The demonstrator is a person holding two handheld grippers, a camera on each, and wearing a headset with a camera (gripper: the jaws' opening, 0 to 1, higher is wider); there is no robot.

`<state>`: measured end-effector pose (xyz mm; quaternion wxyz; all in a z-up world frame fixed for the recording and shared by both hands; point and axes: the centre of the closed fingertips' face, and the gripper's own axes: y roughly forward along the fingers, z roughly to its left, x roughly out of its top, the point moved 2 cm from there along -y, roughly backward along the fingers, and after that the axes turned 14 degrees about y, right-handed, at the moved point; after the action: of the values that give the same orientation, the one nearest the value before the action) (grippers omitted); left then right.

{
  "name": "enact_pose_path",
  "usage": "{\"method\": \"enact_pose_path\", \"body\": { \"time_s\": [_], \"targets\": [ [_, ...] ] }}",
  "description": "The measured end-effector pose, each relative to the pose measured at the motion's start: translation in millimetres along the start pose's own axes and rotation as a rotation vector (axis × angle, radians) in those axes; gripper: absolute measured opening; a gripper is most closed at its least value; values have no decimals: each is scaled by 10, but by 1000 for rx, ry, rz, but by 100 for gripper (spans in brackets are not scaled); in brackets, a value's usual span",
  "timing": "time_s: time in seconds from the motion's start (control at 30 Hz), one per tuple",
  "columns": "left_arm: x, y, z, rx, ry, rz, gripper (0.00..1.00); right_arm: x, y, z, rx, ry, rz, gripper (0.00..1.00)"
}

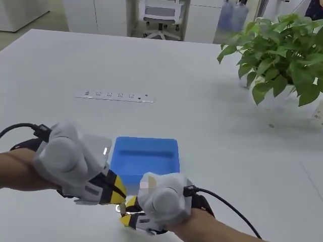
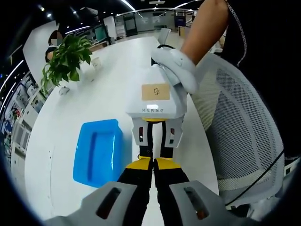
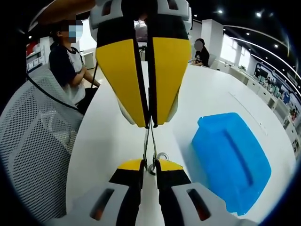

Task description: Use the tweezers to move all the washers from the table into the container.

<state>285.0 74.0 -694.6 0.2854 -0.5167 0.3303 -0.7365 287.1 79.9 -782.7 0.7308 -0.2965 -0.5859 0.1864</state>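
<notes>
1. So the left gripper (image 3: 149,123) is pinching the thin metal tweezers (image 3: 149,141). The right gripper (image 3: 150,165) is nearly closed round their tips, probably steadying them, but I can't tell if it's actually gripping.
2. The small silver washer (image 3: 162,156) lies on the white table (image 3: 108,141) beside the tips. The blue plastic container (image 1: 146,156) is just beyond, so it's a short hop.

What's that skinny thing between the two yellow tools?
Thin metal tweezers, running from the left tool to the right tool, with a washer right beside them. The right gripper view shows it.
</notes>
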Motion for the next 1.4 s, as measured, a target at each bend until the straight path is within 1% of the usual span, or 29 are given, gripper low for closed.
{"method": "enact_pose_path", "body": {
  "time_s": [0.1, 0.2, 0.5, 0.93, 1.13, 1.4],
  "targets": [
    [6, 14, 15, 0, -5, -2, 6, -5, -10, -9, -5, 18, -8, 12],
    [9, 17, 13, -6, -9, 0, 6, -8, -19, -6, -9, 21, -9, 12],
    [2, 18, 3, -5, -18, -1, 6, -13, -18, 1, -2, 33, 3, 10],
    [21, 13, -18, -8, -2, 17, 6, -19, -31, 14, 3, 30, 10, 10],
    [69, -22, -2, -13, 5, 16, 6, 0, -97, 15, -1, 26, 2, 10],
    [163, -114, 46, -7, 7, 1, 6, 77, -216, 8, -11, -3, -5, 10]
  ]
}}
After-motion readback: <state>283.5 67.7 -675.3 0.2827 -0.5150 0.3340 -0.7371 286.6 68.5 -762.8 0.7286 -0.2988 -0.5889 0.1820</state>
